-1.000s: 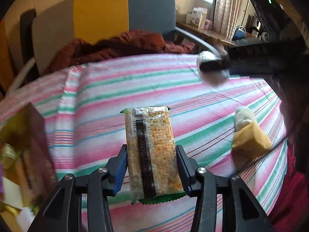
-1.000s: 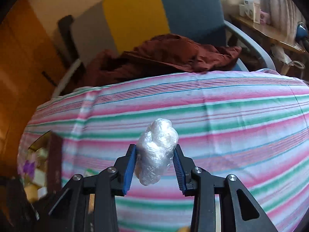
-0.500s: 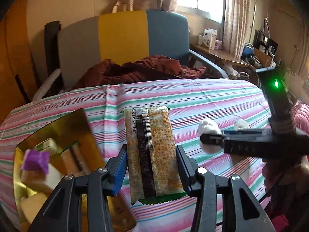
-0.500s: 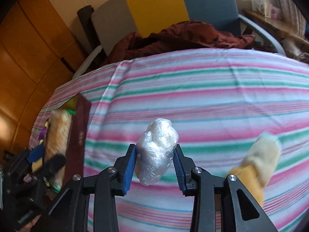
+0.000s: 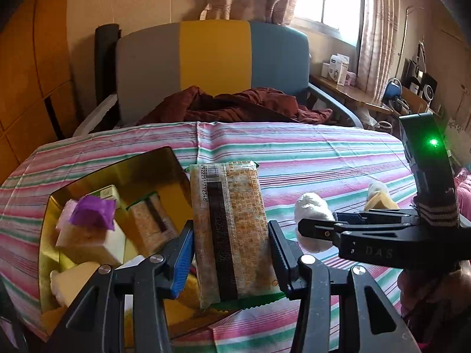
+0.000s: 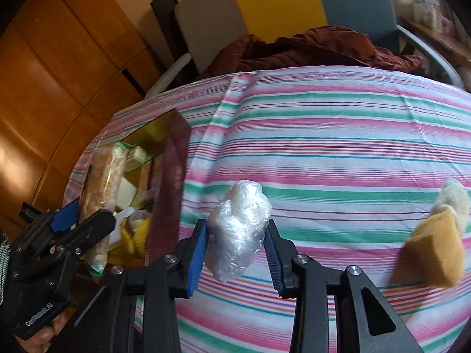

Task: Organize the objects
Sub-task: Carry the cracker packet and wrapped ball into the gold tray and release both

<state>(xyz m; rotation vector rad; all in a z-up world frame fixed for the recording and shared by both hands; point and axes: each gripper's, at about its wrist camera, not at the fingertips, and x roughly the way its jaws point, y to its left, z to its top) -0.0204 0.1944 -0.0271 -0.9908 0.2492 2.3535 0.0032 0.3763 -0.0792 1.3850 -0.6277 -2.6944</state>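
Observation:
My left gripper (image 5: 231,253) is shut on a flat cracker packet (image 5: 232,229), held above the right edge of a gold-lined box (image 5: 117,170) that holds several wrapped snacks. In the right wrist view the same left gripper (image 6: 69,220) hangs over the box (image 6: 170,176) with its packet (image 6: 103,182). My right gripper (image 6: 237,250) is shut on a clear-wrapped white lump (image 6: 238,229) above the striped tablecloth (image 6: 323,153), just right of the box. From the left wrist view the right gripper (image 5: 303,228) and its lump (image 5: 312,210) sit at the right.
A yellow sponge-like piece with a white lump (image 6: 441,235) lies on the cloth at the right. A chair (image 5: 215,67) with a dark red garment (image 5: 235,106) stands behind the table. A cluttered shelf (image 5: 353,94) is at the back right.
Both grippers have carried their loads leftwards toward the box. The box has come fully into the left wrist view, and the right gripper now sits close beside the left one.

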